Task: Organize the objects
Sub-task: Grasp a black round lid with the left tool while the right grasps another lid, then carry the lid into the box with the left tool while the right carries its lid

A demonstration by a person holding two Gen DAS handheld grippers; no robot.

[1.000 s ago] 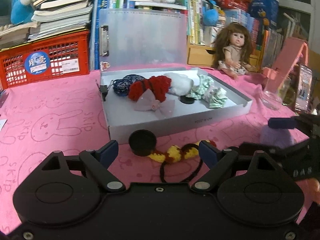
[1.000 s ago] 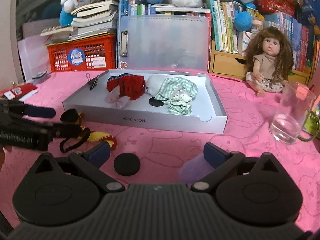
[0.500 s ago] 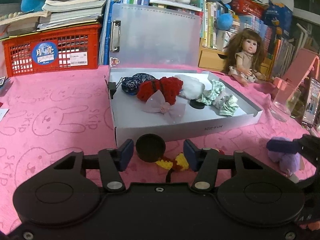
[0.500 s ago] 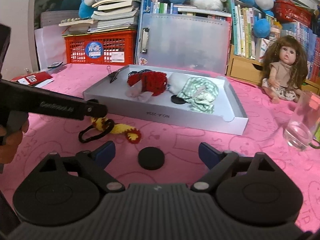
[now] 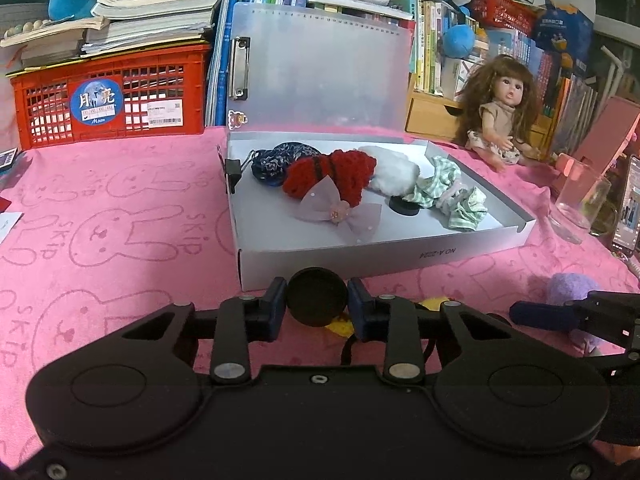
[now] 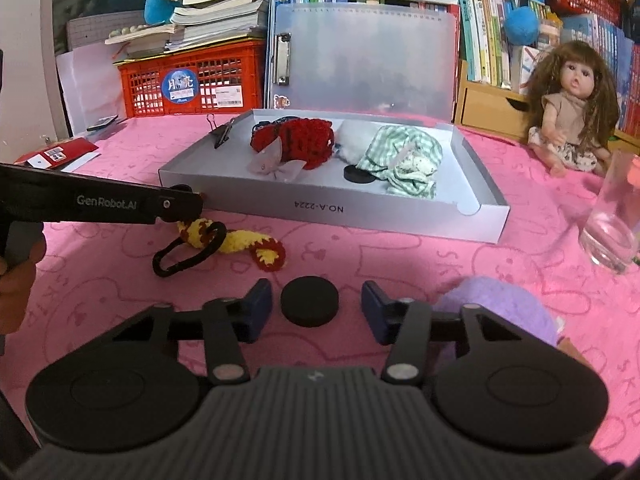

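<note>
Though hidden elsewhere, purple pompom (image 6: 496,304) foreground.

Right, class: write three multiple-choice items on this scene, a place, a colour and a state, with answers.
1. Where does the green checked scrunchie lie? A in the grey tray B in the red crate C on the doll
2. What colour is the tablecloth? A blue B pink C white
3. The left gripper is: A open wide B shut on the black disc C holding a glass
Answers: A, it rests within the tray's walls; B, pink with rabbit prints; B, its jaws have just been closing and both pads press the disc.
</note>
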